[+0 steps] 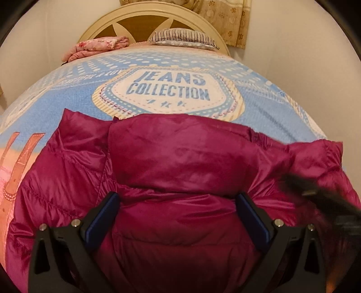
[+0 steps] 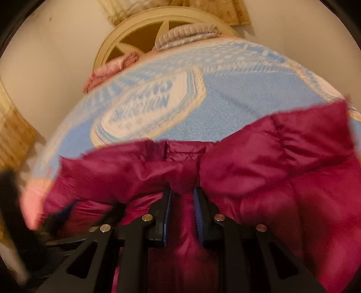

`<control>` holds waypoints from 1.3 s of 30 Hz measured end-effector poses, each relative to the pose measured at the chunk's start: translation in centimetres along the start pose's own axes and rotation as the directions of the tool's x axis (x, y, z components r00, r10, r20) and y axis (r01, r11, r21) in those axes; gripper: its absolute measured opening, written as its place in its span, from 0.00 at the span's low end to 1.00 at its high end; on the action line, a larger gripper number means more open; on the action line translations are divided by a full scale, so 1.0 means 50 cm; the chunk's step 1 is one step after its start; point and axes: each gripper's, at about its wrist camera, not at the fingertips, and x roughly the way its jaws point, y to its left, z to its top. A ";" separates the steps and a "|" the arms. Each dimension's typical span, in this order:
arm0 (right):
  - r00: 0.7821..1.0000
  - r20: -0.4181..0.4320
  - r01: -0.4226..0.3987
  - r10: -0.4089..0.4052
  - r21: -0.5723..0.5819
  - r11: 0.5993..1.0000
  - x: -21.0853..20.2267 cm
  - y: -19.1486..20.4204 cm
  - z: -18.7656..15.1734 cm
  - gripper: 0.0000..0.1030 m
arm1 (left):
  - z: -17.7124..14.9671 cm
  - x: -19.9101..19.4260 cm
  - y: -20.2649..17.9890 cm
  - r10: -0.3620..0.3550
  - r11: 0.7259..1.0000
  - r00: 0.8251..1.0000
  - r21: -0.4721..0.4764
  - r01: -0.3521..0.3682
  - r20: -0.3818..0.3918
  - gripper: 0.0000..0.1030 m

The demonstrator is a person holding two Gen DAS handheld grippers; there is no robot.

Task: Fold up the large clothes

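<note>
The red padded jacket (image 1: 180,162) lies on the near part of the bed (image 1: 67,97), partly folded and still bulky, the left gripper (image 1: 178,198) jaws apart over it, the right gripper (image 2: 182,196) jaws clamped on a pinch of it, so more folds seem left.

A bed (image 1: 67,90) fills the room's middle, spread with a light-blue cover (image 1: 259,108) printed "JEANS COLLECTION" on a white badge. At its far edge stands a rounded cream headboard (image 1: 144,15) with brown cut-out panels. Against it lie a striped pillow (image 1: 182,37) and, beside that, a folded pink floral quilt (image 1: 94,47). Plain off-white walls (image 1: 45,33) rise behind, and a beige patterned curtain (image 1: 225,20) hangs above the headboard. The light is warm and dim.
</note>
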 end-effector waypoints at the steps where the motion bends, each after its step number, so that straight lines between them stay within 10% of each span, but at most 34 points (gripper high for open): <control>1: 0.998 0.047 -0.042 0.042 0.006 0.999 -0.042 0.007 -0.004 0.19 | 0.001 0.001 0.001 -0.001 1.000 1.000 0.000 0.001 0.000 1.00; 8: 0.973 0.141 0.203 -0.184 -0.133 0.970 -0.154 0.025 -0.085 0.19 | 0.000 0.001 0.000 -0.004 1.000 1.000 -0.004 0.004 0.001 1.00; 23: 0.983 0.096 0.163 -0.154 -0.098 0.982 -0.080 -0.045 -0.127 0.20 | 0.000 -0.007 0.001 0.003 1.000 1.000 0.013 -0.003 -0.022 1.00; 29: 0.984 0.094 0.163 -0.154 -0.094 0.982 -0.077 -0.045 -0.125 0.20 | -0.027 -0.137 0.052 -0.003 0.999 1.000 0.049 0.002 0.020 1.00; 39: 0.978 0.087 0.196 -0.187 -0.109 0.974 -0.082 -0.035 -0.125 0.20 | -0.211 -0.358 0.263 0.130 0.958 0.975 -0.275 -0.077 0.181 1.00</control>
